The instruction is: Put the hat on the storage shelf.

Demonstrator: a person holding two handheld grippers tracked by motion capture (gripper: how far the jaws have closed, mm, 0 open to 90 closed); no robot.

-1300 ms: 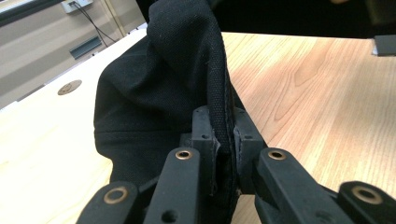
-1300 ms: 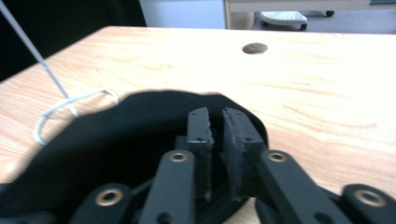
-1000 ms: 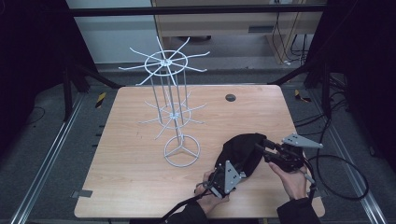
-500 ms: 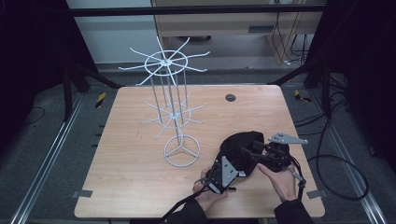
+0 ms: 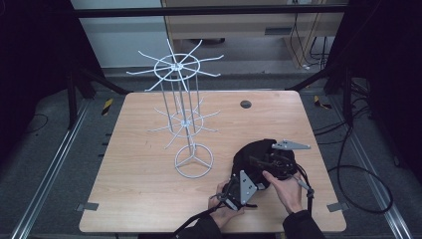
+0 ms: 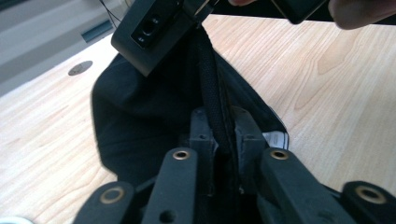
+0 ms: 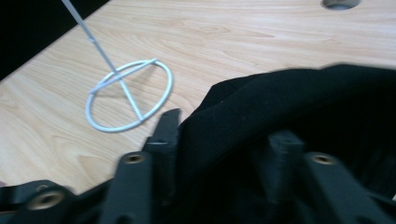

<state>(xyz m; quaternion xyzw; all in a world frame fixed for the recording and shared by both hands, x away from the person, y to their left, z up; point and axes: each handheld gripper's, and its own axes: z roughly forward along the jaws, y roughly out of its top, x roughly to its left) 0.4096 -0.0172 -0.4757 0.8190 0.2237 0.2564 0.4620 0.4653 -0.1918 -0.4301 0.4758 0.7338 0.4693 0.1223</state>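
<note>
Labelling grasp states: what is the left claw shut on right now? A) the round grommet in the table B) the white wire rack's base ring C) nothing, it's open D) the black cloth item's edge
D: in the left gripper view the left claw pinches the thick corded edge of the black cloth item lying on the wooden table.

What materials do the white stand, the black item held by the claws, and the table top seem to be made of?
White stand: likely metal wire with a white coating; thin rods, ring base.
Black item: soft matte fabric, probably a cap; it folds, with a stitched seam.
Table top: pale wood or wood-look laminate; grain lines show.
</note>
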